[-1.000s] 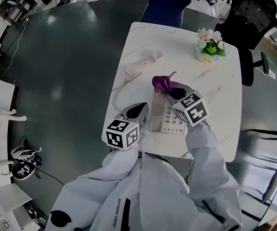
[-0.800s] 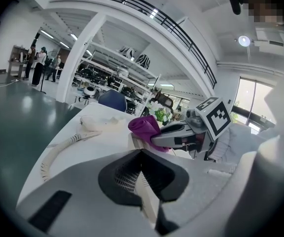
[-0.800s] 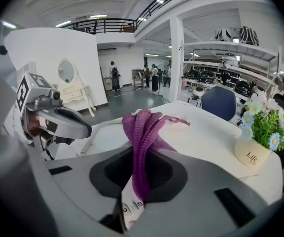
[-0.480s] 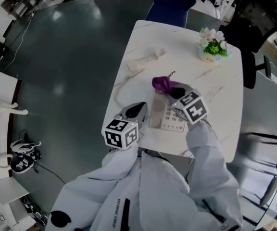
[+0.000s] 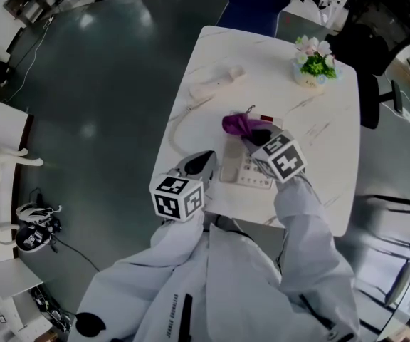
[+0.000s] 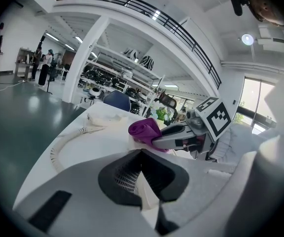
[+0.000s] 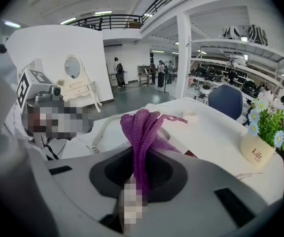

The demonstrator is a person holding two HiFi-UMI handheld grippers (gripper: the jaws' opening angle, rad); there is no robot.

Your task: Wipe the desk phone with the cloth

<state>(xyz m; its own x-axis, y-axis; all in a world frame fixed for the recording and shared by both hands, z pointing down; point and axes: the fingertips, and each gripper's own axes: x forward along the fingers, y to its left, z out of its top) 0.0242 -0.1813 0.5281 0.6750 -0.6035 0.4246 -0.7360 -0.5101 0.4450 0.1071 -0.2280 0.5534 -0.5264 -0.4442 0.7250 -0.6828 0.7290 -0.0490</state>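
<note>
1. Right gripper view: the right gripper is shut tight on a bunch of the purple cloth. Only a thin bit is pinched. A hard rub could pull the cloth out.
2. The phone sits close to the near edge of the desk. The cloth lies on the phone's far end.
3. The left gripper is narrow, with its jaws together and nothing in them. It is just beside the phone's left side. I cannot tell if it touches. If it does not hold the phone down, a push with the cloth could make the phone slide, maybe off the near edge.
4. The handset is off the phone and lies by the far left corner. Its curly cord runs along the left edge. If the phone moves, the cord could tug the handset off the desk.
5. The hard gripper tips could scrape the buttons if the cloth bunches up to one side.
6. The flower pot is at the far right corner, well away, so it looks safe.
</note>
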